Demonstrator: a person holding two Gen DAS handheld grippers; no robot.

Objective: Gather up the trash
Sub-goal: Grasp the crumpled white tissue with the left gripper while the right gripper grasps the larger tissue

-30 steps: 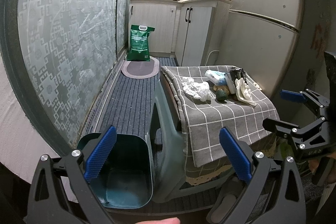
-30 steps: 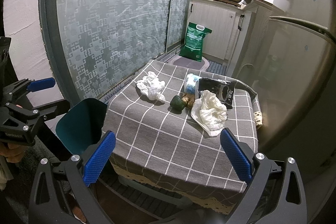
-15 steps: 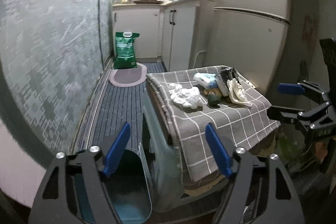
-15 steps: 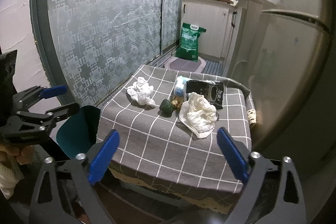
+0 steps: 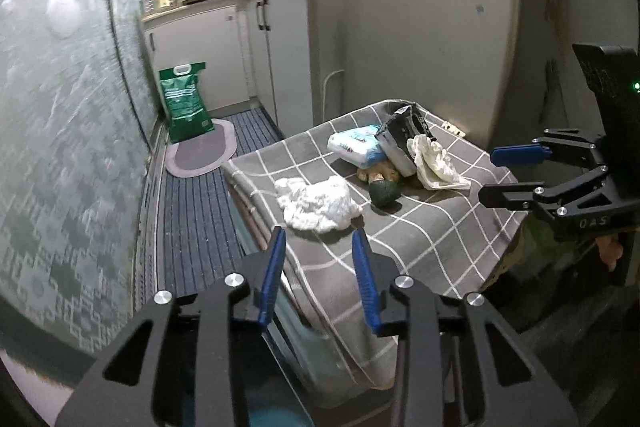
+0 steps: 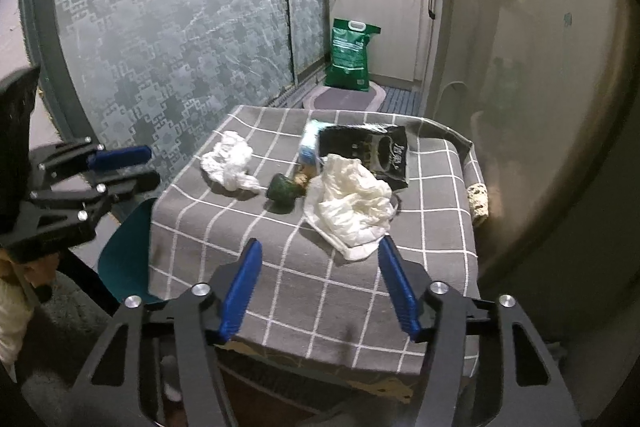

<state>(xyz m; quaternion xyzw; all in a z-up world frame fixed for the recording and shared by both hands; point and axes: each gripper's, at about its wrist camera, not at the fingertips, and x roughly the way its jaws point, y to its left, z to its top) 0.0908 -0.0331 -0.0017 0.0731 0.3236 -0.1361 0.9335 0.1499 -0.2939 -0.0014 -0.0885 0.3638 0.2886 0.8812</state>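
Small table (image 6: 400, 327) with a grey checked cloth (image 6: 280, 267), trash clustered on its far half. Left gripper (image 5: 318, 247) is at the table's left edge, aimed down at the crumpled tissue (image 5: 316, 201); its jaws have just been closing and now stand narrow, nothing between them, tissue just beyond the tips. Right gripper (image 6: 318, 259) is over the near side of the cloth; its jaws have also just been closing and sit about half wide, empty, with the white wrapper (image 6: 352, 203) just ahead, its near edge close to the right finger (image 6: 396, 287).

Trash, seen from the right wrist:
- tissue (image 6: 230, 163) at left, an irregular lump, long axis running roughly near-right to far-left, apart from the rest
- dark green lump (image 6: 284, 189) in the middle, no clear long axis
- small brown bit (image 6: 301, 179) touching it behind
- wrapper spread flat-ish, long axis toward the near-right corner, overlapping the black pouch (image 6: 372, 155)
- pouch lies flat, long axis across the table, open end pointing left
- blue-white pack (image 6: 310, 147) beside the pouch's left end, long axis pointing away toward the far edge

Teal bin (image 6: 128, 259) stands on the floor by the table's left side. Green bag (image 6: 350, 55) stands upright by the cabinets (image 6: 384, 23) at the back. Fridge (image 6: 552, 87) is at right.
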